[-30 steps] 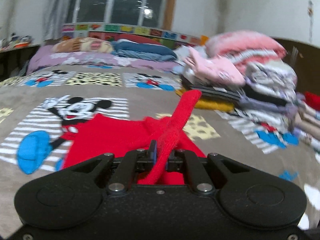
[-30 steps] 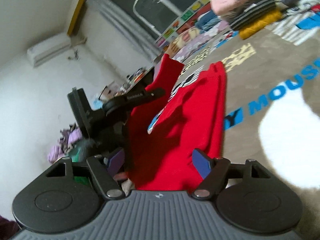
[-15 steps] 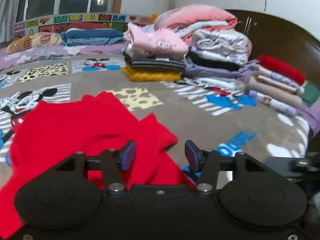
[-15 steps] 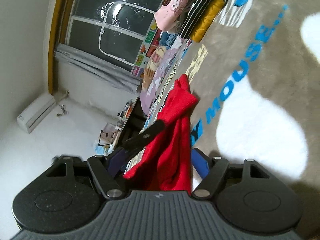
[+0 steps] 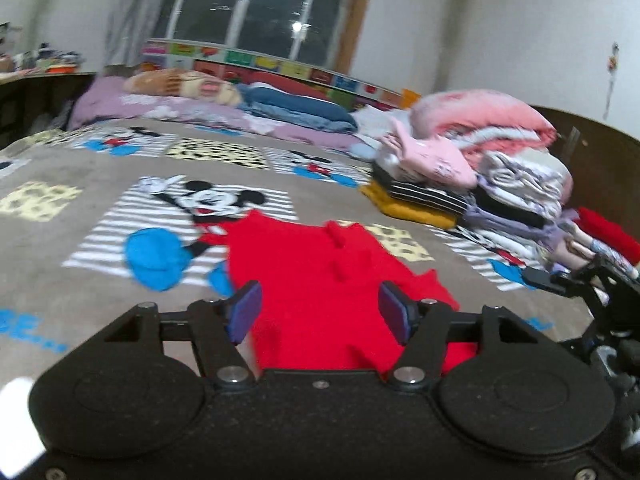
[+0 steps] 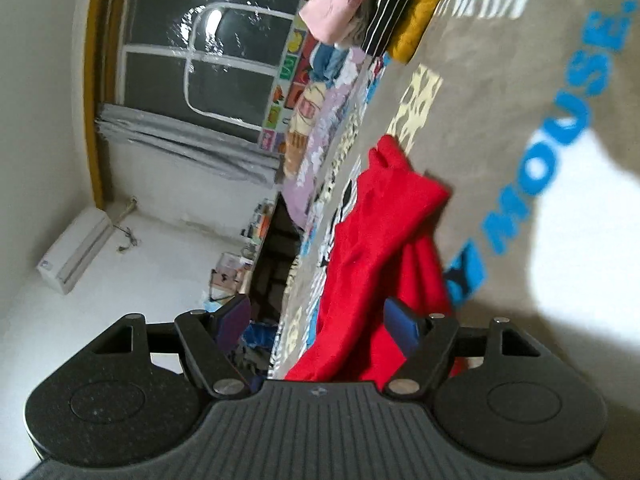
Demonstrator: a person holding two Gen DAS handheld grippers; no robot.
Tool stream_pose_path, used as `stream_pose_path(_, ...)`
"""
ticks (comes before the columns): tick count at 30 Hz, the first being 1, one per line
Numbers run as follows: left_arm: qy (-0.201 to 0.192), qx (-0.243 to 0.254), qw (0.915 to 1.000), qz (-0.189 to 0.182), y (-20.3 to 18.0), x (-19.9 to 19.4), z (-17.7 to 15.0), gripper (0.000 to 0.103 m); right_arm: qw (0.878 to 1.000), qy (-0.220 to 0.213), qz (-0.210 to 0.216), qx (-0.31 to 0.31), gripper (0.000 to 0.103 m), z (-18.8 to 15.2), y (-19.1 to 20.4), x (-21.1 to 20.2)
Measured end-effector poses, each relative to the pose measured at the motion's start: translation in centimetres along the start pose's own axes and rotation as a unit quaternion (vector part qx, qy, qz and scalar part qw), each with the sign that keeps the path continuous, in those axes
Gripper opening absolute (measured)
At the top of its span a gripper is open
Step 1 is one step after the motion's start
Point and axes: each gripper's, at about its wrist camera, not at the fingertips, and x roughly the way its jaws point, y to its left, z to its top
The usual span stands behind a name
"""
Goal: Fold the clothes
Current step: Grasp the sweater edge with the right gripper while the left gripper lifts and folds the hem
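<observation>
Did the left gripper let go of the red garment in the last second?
Yes. The left gripper was clamped on a raised red strip; now it is open, and the red garment lies flat on the blanket beside the printed mouse.

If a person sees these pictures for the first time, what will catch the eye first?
First, the bright red knitted garment lying on the grey cartoon-mouse blanket, just ahead of the open left gripper. Next, the tall pile of folded clothes, topped in pink, at the right by the dark headboard. The right gripper is open too.
</observation>
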Motion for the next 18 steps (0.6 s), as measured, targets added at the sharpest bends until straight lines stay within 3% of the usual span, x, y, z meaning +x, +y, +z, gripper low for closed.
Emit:
stream_pose_path(10, 0.007, 0.024, 0.9993, -0.026, 1.8, -2.3, -0.2, 0.068, 0.998, 0.019, -0.061, -0.006, 0.075, 0.2, 1.9, 5.7)
stream_pose_path(18, 0.048, 0.106, 0.9912, -0.063, 0.7, -2.0, -1.4, 0.069, 0.997, 0.008, -0.079, -0.015, 0.072, 0.7, 1.9, 7.9)
